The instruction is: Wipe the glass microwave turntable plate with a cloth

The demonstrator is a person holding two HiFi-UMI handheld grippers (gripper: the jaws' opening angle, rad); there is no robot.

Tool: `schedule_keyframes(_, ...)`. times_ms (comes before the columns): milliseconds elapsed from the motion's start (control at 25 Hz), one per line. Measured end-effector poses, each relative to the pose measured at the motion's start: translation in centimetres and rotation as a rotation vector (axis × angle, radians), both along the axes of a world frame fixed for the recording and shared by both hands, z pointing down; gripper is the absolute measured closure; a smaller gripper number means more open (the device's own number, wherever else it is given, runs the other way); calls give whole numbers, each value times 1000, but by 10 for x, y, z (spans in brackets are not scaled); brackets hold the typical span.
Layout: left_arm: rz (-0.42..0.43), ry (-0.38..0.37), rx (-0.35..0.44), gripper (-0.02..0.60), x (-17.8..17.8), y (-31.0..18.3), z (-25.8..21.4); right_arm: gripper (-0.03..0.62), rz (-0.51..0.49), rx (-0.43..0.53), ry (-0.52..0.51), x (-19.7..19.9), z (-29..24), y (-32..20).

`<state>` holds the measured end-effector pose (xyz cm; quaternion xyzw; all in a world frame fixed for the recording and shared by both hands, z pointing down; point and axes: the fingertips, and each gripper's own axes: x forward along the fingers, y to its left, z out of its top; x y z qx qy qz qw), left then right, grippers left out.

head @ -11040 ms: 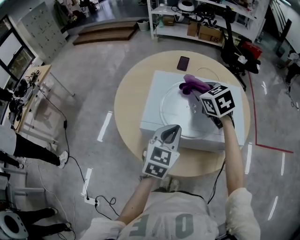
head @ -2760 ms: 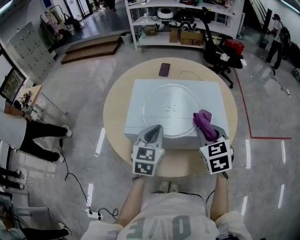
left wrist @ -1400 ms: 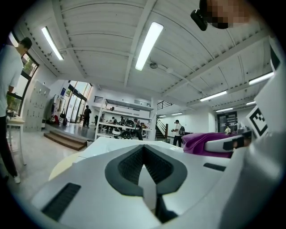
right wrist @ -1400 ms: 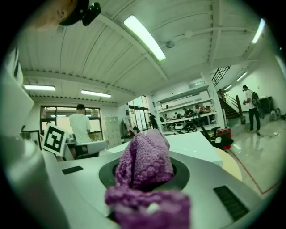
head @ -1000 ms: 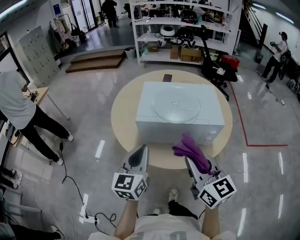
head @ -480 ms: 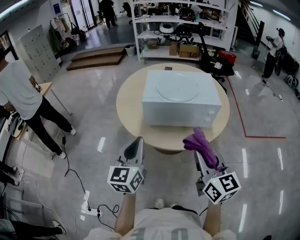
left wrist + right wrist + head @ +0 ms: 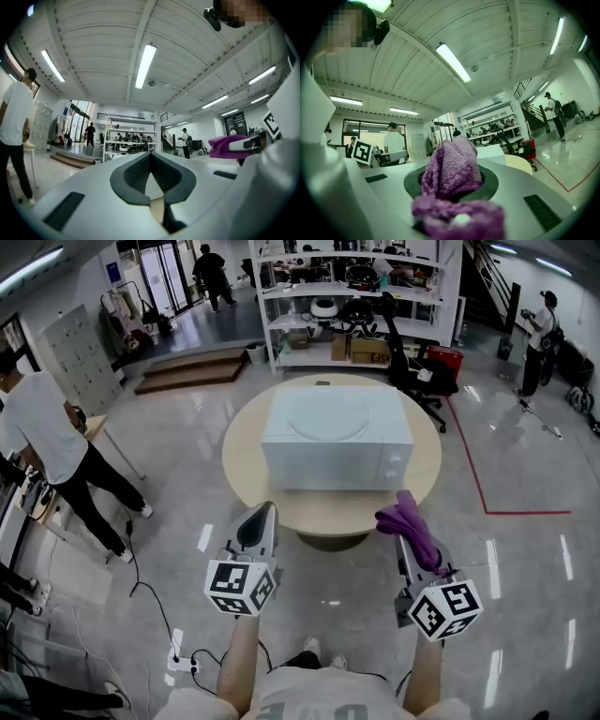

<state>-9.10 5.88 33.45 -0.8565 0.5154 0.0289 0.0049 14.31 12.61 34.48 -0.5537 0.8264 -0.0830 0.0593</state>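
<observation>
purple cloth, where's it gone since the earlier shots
The right gripper lifted the purple cloth off the glass turntable plate and both grippers drew back from the table. Unchanged: right shut on cloth, left gripper shut, empty; plate atop microwave.

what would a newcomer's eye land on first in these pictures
The purple cloth bunched in the right gripper stands out most, bright against the grey floor at lower right of the head view. Beyond it, a white microwave sits on a round wooden table, the glass turntable plate lying on top. The left gripper is shut and empty.
</observation>
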Motion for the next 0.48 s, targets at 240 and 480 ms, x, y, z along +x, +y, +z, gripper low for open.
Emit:
schedule_keyframes(240,-3,-16,55,586,12,29,-10,546,20,17,-41,4,-4,2)
schedule_keyframes(480,-32,26,14,586,-6,38,1,546,46,-6,-18,-5,-3,13)
